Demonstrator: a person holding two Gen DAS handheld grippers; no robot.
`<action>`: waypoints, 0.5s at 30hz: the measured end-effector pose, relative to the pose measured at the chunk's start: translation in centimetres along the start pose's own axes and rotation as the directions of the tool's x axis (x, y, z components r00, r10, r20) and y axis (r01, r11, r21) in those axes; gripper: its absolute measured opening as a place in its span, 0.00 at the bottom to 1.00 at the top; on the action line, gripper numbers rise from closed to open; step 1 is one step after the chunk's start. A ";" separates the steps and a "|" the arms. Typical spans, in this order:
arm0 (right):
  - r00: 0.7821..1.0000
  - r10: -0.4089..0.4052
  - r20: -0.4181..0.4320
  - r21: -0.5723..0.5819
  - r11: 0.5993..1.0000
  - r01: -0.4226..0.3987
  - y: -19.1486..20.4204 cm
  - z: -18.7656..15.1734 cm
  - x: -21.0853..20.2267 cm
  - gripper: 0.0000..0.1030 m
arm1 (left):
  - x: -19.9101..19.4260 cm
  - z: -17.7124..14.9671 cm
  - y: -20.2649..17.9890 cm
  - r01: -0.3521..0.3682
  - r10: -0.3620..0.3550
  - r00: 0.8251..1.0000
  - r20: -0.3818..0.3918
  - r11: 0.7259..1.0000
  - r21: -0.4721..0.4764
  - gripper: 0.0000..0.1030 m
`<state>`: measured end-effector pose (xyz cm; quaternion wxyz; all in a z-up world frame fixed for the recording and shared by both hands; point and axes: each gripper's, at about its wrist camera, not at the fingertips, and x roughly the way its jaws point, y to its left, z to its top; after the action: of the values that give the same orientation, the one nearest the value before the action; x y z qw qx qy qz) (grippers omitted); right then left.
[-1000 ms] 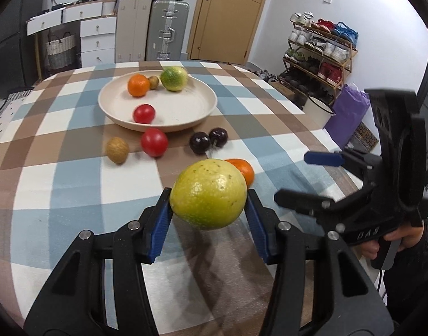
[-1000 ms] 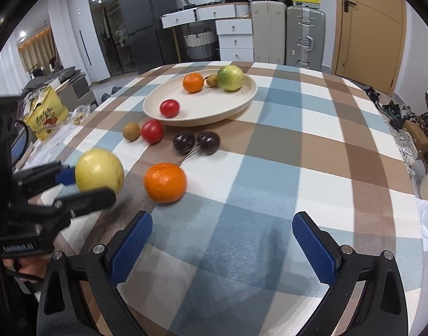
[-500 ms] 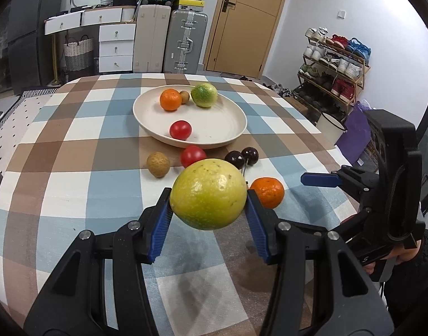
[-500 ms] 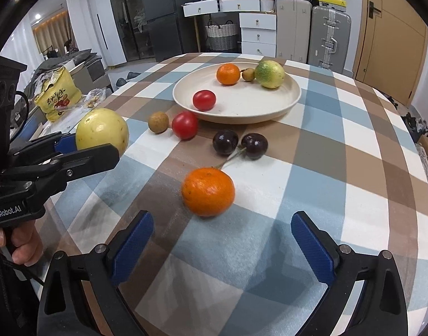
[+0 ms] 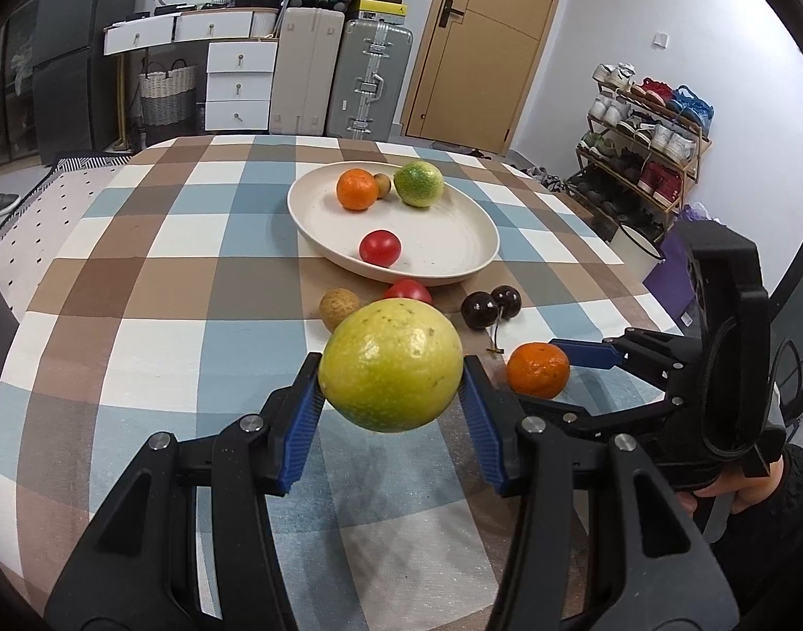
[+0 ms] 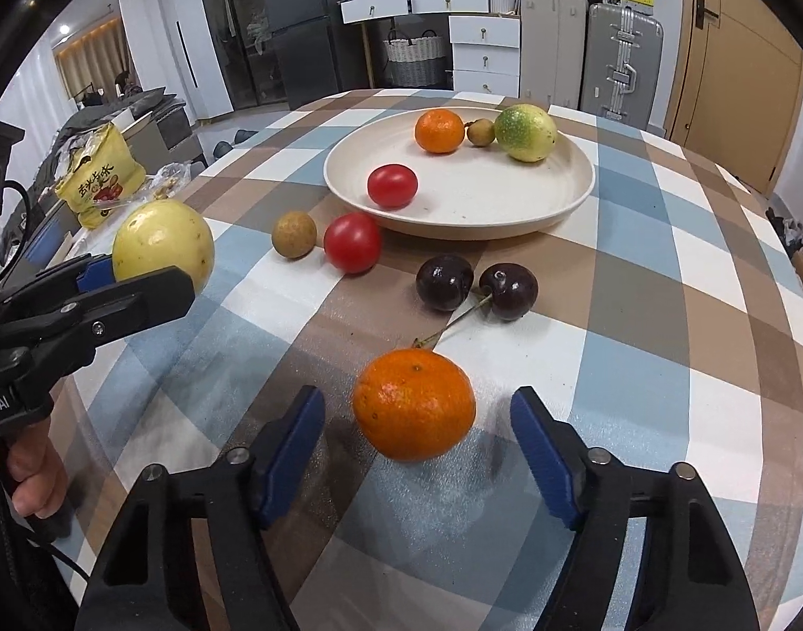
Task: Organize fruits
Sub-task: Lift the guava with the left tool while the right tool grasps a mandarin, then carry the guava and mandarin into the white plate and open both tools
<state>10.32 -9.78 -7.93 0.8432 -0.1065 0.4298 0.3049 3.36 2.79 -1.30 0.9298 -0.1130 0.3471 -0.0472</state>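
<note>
My left gripper [image 5: 390, 394] is shut on a yellow-green round fruit [image 5: 390, 364] and holds it above the checked tablecloth; the fruit also shows in the right wrist view [image 6: 163, 242]. My right gripper [image 6: 417, 436] is open, its blue pads on either side of an orange mandarin [image 6: 414, 404] that rests on the cloth, not touching it. The mandarin shows in the left wrist view [image 5: 538, 369] too. A cream plate [image 6: 559, 200] holds a mandarin [image 6: 439, 130], a small brown fruit [image 6: 480, 132], a green-yellow fruit [image 6: 525, 126] and a tomato [image 6: 392, 185].
On the cloth before the plate lie a brown longan-like fruit [image 6: 294, 234], a red tomato [image 6: 353, 242] and two dark cherries [image 6: 477, 283] joined by stems. A yellow snack bag [image 6: 99, 184] lies off the table's left. Suitcases, drawers and a shoe rack [image 5: 648, 131] stand behind.
My right gripper has moved forward to the mandarin and narrowed around it. My left gripper has lifted and drawn back with the yellow-green fruit still held.
</note>
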 end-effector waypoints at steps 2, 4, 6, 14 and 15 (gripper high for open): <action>1.000 -0.002 0.002 -0.003 1.000 0.002 0.1 0.1 0.0 0.60 | 0.0 0.0 0.1 -0.002 0.002 1.000 0.000 1.000 -0.004 0.47; 1.000 -0.008 0.004 -0.012 1.000 0.008 0.2 0.0 0.0 0.54 | 0.0 0.0 0.2 -0.005 0.005 1.000 0.002 1.000 -0.005 0.47; 1.000 -0.012 0.004 -0.024 1.000 0.012 0.4 0.0 0.0 0.50 | 0.0 0.0 0.2 -0.005 0.005 1.000 0.003 1.000 -0.004 0.47; 1.000 -0.021 0.017 -0.059 0.998 0.022 0.8 -0.3 -0.3 0.41 | 0.0 0.0 0.1 -0.006 0.006 1.000 0.009 1.000 -0.001 0.47; 1.000 -0.020 0.019 -0.065 0.998 0.022 0.8 -0.3 -0.3 0.41 | 0.0 0.1 0.1 -0.007 0.007 1.000 0.010 1.000 -0.001 0.47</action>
<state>9.50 -9.36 -7.79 0.8463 -0.1357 0.4109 0.3108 3.37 2.92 -1.27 0.9316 -0.1127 0.3429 -0.0432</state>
